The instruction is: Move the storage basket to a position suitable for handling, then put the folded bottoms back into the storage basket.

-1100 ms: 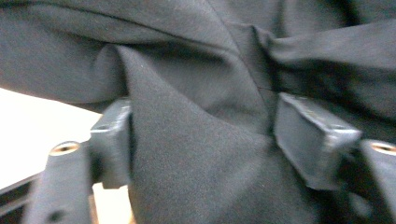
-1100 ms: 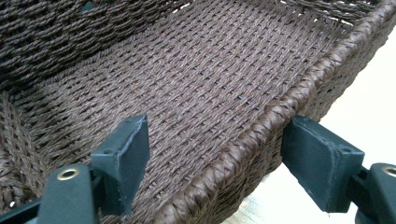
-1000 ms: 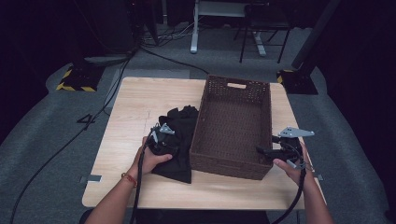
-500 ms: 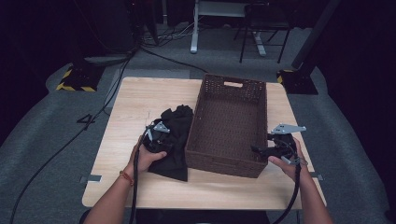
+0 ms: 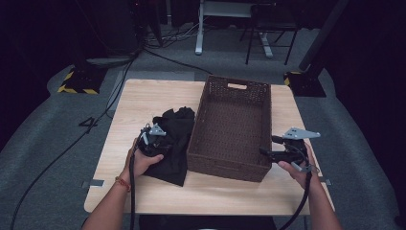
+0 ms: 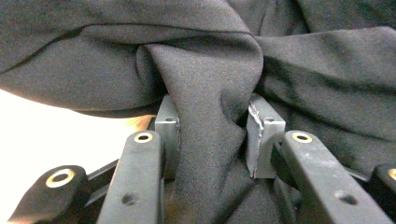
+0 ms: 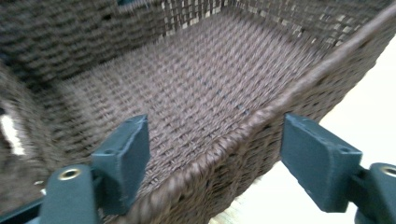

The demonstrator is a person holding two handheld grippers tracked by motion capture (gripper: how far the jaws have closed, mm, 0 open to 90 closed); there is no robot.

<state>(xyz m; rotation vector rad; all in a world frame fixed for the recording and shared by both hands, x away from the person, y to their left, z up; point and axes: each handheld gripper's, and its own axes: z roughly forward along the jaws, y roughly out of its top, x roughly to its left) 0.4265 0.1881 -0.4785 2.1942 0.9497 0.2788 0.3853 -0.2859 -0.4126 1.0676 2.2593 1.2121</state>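
A crumpled black cloth (image 5: 176, 125) lies on the wooden table (image 5: 143, 98), just left of an empty dark brown wicker basket (image 5: 231, 125). My left gripper (image 5: 155, 138) rests on the cloth's left side. In the left gripper view its grey pads (image 6: 168, 128) pinch a bunched fold of the black cloth (image 6: 210, 74), with my left gripper (image 6: 212, 137) shut on it. My right gripper (image 5: 266, 153) is at the basket's near right corner. It stands open (image 7: 222, 161), one jaw inside and one outside the basket's rim (image 7: 289, 100).
Cables run over the grey floor (image 5: 52, 158) to the left. Black-and-yellow stand bases (image 5: 76, 84) sit beyond the table's far corners, and a white desk frame (image 5: 198, 45) stands behind. Bare tabletop lies in front of the basket and at the far left.
The basket has slid left and turned slightly, now touching the cloth. My right gripper moved left with the basket's corner. My left gripper and the cloth shifted a little left.
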